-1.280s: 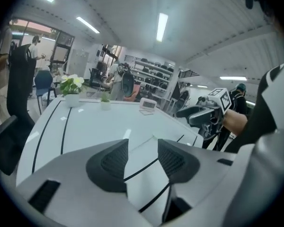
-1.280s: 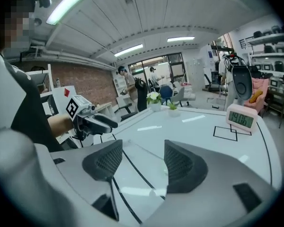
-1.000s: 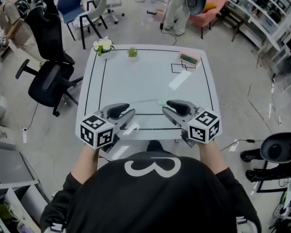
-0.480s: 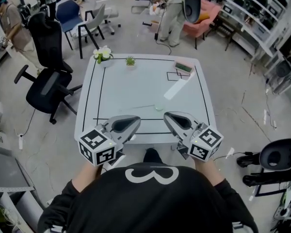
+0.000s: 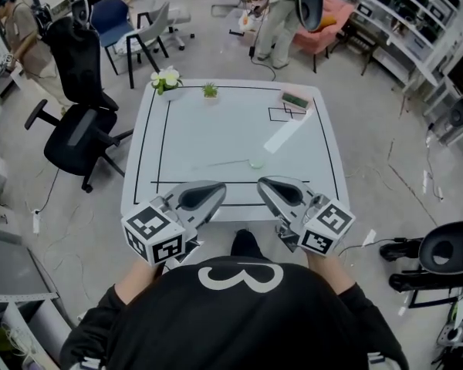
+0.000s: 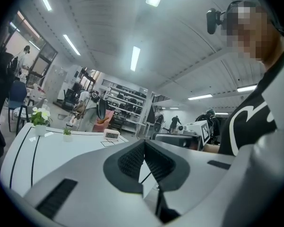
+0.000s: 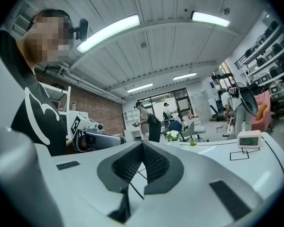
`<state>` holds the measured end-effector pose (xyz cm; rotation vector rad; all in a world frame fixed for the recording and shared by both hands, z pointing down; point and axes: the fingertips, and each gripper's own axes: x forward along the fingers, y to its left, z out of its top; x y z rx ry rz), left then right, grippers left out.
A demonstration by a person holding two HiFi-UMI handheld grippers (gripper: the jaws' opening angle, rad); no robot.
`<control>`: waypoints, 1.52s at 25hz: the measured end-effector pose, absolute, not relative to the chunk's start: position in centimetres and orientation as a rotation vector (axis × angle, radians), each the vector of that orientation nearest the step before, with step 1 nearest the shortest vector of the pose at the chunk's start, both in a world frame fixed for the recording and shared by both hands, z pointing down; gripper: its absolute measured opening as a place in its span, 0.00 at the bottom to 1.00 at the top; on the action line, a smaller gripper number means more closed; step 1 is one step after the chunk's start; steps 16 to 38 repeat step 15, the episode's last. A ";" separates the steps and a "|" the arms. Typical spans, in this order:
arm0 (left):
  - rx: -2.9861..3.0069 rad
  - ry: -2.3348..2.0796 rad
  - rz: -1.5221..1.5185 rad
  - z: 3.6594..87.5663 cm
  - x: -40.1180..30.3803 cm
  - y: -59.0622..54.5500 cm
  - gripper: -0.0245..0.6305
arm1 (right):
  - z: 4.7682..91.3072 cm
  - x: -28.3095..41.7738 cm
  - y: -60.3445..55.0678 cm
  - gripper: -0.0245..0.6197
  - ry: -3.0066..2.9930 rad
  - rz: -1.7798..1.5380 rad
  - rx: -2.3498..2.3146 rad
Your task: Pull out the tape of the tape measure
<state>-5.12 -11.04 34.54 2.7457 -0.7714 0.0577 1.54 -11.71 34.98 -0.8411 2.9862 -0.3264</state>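
The tape measure (image 5: 255, 162) is a small pale round case lying on the white table (image 5: 187, 126), in its near middle part. A thin strip of tape (image 5: 225, 163) runs out of it to the left. Both grippers hover at the table's near edge, close to the person's chest and well short of the case. My left gripper (image 5: 219, 192) (image 6: 144, 144) is shut with nothing between its pads. My right gripper (image 5: 263, 186) (image 7: 142, 144) is also shut and holds nothing. The two point toward each other and slightly forward.
At the table's far edge stand a vase of white flowers (image 5: 166, 78), a small green plant (image 5: 210, 90) and a small clock (image 5: 295, 98) by a black-lined square. Black office chairs (image 5: 76, 133) stand at the left. A person (image 5: 276, 10) stands behind the table.
Both grippers have lifted from over the table's near part and drawn back toward the person. Their jaws, slightly apart one second ago, now stand together.
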 end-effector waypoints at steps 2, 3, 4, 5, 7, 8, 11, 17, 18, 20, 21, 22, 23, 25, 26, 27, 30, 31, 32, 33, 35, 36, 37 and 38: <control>2.744 -0.768 0.067 34.9 -5.0 -10.9 0.04 | 35.3 1.5 -11.6 0.05 2.979 -0.337 -0.846; 2.742 -0.766 0.077 35.2 -5.0 -10.8 0.04 | 35.4 1.5 -11.4 0.05 2.976 -0.340 -0.848; 2.739 -0.765 0.085 35.4 -5.0 -10.9 0.04 | 35.6 1.5 -11.3 0.05 2.974 -0.342 -0.851; 2.734 -0.766 0.089 35.6 -5.0 -11.0 0.04 | 35.8 1.5 -11.3 0.05 2.976 -0.343 -0.856; 2.722 -0.766 0.090 36.0 -5.1 -11.2 0.04 | 36.2 1.5 -11.4 0.05 2.984 -0.347 -0.865; 2.717 -0.764 0.089 36.2 -5.1 -11.2 0.04 | 36.4 1.6 -11.4 0.05 2.985 -0.352 -0.869; 2.712 -0.748 0.087 36.5 -5.0 -11.3 0.04 | 36.7 1.7 -11.4 0.05 2.985 -0.359 -0.885; 2.705 -0.734 0.089 36.8 -4.9 -11.5 0.04 | 37.0 1.9 -11.5 0.05 2.983 -0.366 -0.904; 2.705 -0.734 0.089 36.8 -4.9 -11.5 0.04 | 37.0 1.9 -11.5 0.05 2.983 -0.366 -0.904; 2.705 -0.734 0.089 36.8 -4.9 -11.5 0.04 | 37.0 1.9 -11.5 0.05 2.983 -0.366 -0.904; 2.705 -0.734 0.089 36.8 -4.9 -11.5 0.04 | 37.0 1.9 -11.5 0.05 2.983 -0.366 -0.904; 2.705 -0.734 0.089 36.8 -4.9 -11.5 0.04 | 37.0 1.9 -11.5 0.05 2.983 -0.366 -0.904; 2.705 -0.734 0.089 36.8 -4.9 -11.5 0.04 | 37.0 1.9 -11.5 0.05 2.983 -0.366 -0.904; 2.705 -0.734 0.089 36.8 -4.9 -11.5 0.04 | 37.0 1.9 -11.5 0.05 2.983 -0.366 -0.904; 2.705 -0.734 0.089 36.8 -4.9 -11.5 0.04 | 37.0 1.9 -11.5 0.05 2.983 -0.366 -0.904; 2.705 -0.734 0.089 36.8 -4.9 -11.5 0.04 | 37.0 1.9 -11.5 0.05 2.983 -0.366 -0.904; 2.705 -0.734 0.089 36.8 -4.9 -11.5 0.04 | 37.0 1.9 -11.5 0.05 2.983 -0.366 -0.904; 2.705 -0.734 0.089 36.8 -4.9 -11.5 0.04 | 37.0 1.9 -11.5 0.05 2.983 -0.366 -0.904; 2.705 -0.734 0.089 36.8 -4.9 -11.5 0.04 | 37.0 1.9 -11.5 0.05 2.983 -0.366 -0.904; 2.705 -0.734 0.089 36.8 -4.9 -11.5 0.04 | 37.0 1.9 -11.5 0.05 2.983 -0.366 -0.904; 2.705 -0.734 0.089 36.8 -4.9 -11.5 0.04 | 37.0 1.9 -11.5 0.05 2.983 -0.366 -0.904; 2.705 -0.734 0.089 36.8 -4.9 -11.5 0.04 | 37.0 1.9 -11.5 0.05 2.983 -0.366 -0.904; 2.705 -0.734 0.089 36.8 -4.9 -11.5 0.04 | 37.0 1.9 -11.5 0.05 2.983 -0.366 -0.904; 2.705 -0.734 0.089 36.8 -4.9 -11.5 0.04 | 37.0 1.9 -11.5 0.05 2.983 -0.366 -0.904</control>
